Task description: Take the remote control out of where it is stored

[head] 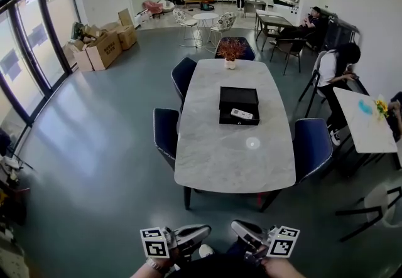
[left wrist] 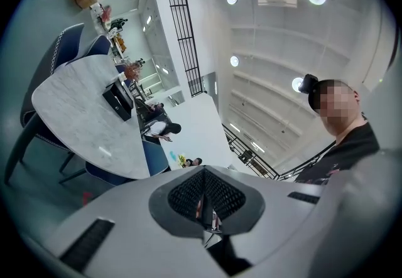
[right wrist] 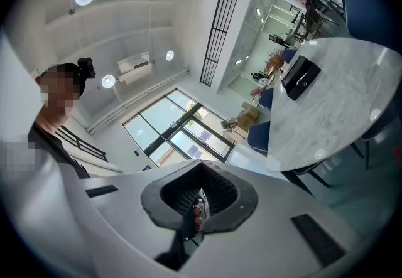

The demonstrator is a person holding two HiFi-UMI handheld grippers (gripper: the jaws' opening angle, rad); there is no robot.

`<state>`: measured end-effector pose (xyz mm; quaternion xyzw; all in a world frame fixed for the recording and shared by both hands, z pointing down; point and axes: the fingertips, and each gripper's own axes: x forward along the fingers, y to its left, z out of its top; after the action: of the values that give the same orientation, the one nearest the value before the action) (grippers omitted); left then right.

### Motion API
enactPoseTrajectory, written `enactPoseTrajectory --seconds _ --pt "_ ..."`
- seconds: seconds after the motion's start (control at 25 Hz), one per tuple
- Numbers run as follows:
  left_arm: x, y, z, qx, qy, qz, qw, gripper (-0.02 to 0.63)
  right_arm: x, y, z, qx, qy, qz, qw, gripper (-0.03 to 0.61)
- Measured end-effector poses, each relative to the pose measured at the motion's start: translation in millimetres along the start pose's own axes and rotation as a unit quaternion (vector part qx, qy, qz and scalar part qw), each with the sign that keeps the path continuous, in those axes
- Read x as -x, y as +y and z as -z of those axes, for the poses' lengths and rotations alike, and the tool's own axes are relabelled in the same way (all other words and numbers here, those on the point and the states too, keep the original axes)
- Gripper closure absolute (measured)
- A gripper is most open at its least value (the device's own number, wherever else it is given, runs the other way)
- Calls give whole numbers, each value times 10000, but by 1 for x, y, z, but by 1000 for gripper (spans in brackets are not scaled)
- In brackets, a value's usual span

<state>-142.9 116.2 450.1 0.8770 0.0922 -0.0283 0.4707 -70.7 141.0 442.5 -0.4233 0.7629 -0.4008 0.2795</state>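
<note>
A black box (head: 238, 100) rests on the middle of the marble table (head: 213, 157). On the box's near part lies a white remote control (head: 241, 114). Both grippers are held low at the bottom of the head view, well short of the table. My left gripper (head: 202, 231) is shut with nothing in it, its jaws together in the left gripper view (left wrist: 206, 209). My right gripper (head: 239, 227) is also shut and empty (right wrist: 196, 208). The box appears small and far off in both gripper views (left wrist: 118, 100) (right wrist: 301, 77).
Dark blue chairs (head: 166, 134) (head: 312, 147) stand around the table, and a potted plant (head: 230, 51) sits at its far end. People sit at a white table (head: 364, 121) on the right. Cardboard boxes (head: 100, 48) lie by the glass wall on the left.
</note>
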Motion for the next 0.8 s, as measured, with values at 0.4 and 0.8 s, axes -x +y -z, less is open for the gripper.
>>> enactPoseTrajectory --seconds 0.4,0.8 --pt "3 12 -11 79 -233 -163 9996 607 -15 -15 -16 -88 153 21 9998 571" --pt "-10 40 -48 -68 -782 -698 9945 607 -43 -62 -92 -120 282 -148 9994 570"
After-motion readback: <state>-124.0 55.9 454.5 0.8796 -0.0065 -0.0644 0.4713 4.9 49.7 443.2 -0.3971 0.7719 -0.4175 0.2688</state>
